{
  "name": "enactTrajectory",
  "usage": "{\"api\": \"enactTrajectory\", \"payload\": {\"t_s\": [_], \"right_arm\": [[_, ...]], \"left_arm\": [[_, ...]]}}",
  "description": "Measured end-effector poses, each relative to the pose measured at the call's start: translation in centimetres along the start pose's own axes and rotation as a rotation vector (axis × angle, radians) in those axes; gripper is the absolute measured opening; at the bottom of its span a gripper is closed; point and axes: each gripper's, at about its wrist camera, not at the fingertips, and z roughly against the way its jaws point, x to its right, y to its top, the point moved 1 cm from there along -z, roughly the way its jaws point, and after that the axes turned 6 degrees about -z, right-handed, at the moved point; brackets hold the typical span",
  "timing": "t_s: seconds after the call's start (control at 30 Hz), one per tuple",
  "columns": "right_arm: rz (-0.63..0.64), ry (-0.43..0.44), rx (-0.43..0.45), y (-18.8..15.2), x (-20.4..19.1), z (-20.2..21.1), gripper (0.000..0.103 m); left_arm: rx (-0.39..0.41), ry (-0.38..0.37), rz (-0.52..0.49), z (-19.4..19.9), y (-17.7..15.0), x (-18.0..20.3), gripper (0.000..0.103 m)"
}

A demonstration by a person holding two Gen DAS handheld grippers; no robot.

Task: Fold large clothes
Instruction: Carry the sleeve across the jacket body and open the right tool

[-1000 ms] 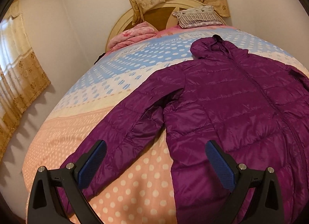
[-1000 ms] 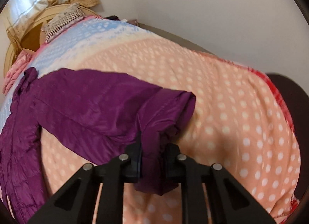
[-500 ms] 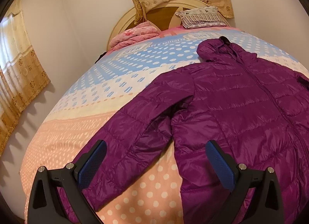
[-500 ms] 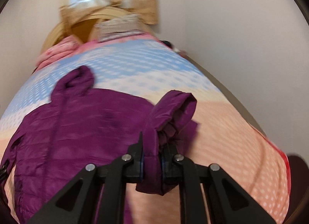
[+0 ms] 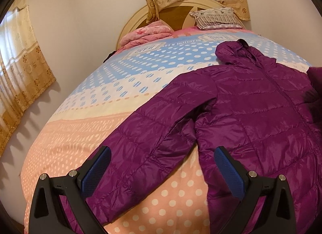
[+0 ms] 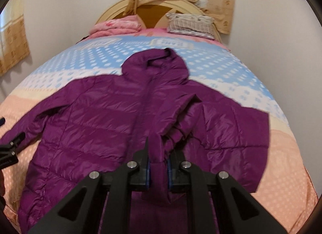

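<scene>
A purple hooded puffer jacket (image 5: 261, 109) lies front up on the polka-dot bed, hood toward the headboard; it also shows in the right wrist view (image 6: 96, 125). My right gripper (image 6: 158, 159) is shut on the cuff of the jacket's right sleeve (image 6: 177, 121) and holds it lifted over the jacket's body, near the zip line. My left gripper (image 5: 161, 165) is open, hovering above the jacket's left sleeve (image 5: 145, 145), its blue pads (image 5: 96, 169) on either side of the sleeve without touching it.
The bed cover (image 5: 84, 125) has pink, cream and blue dotted bands. A folded pink quilt (image 5: 147, 34) and a striped pillow (image 5: 217, 18) lie by the headboard. Curtains (image 5: 22, 68) hang at the left wall. The left gripper shows at the right view's left edge (image 6: 10, 149).
My right gripper has carried the sleeve cuff from out over the bed's right side inward across the jacket's body. My left gripper has shifted slightly left along the other sleeve, still open.
</scene>
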Motion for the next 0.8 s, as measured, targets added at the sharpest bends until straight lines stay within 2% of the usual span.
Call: {"api": "enactTrajectory", "payload": {"t_s": [0.07,0.13,0.17,0.2,0.3,0.37,0.47,0.5,0.57,0.73,0.8], "right_arm": [[0.013,0.001,-0.001,-0.6,-0.8,-0.7,0.021],[0.017,-0.006,0.011,-1.0,-0.7,-0.1,0.053],[0.013,0.005,0.016,-1.2,-0.7,0.4,0.077],[0.006,0.04,0.043,-1.4,-0.5,1.6,0.081],[0.019,0.117,0.082,-1.9,0.1,4.8,0.081],[0.011,0.109,0.135,-2.0,1.6,7.1,0.081],[-0.093,0.024,0.187,-2.3,5.5,8.9,0.081],[-0.143,-0.081,0.199,-2.7,7.8,9.0,0.081],[-0.183,-0.227,0.199,-3.6,10.3,8.4,0.082],[-0.22,-0.258,0.114,-5.8,13.0,5.1,0.082],[-0.209,-0.262,0.1,-6.5,12.9,4.0,0.082]], "left_arm": [[-0.008,0.006,-0.003,-0.2,0.0,0.1,0.102],[-0.006,0.015,-0.008,-0.1,0.0,0.2,0.102],[-0.002,0.022,-0.008,0.1,0.2,0.2,0.102],[0.003,0.026,-0.005,0.3,0.4,0.3,0.102],[0.017,0.034,0.008,0.8,1.3,0.6,0.102],[0.024,0.018,0.016,1.3,2.2,1.4,0.102],[0.05,-0.038,0.017,2.6,4.1,3.6,0.102],[0.072,-0.061,0.008,3.4,4.8,4.9,0.102],[0.102,-0.109,-0.012,4.5,6.2,7.6,0.102],[0.102,-0.256,-0.071,5.2,9.0,15.6,0.102],[0.096,-0.285,-0.111,4.2,9.4,18.8,0.102]]}}
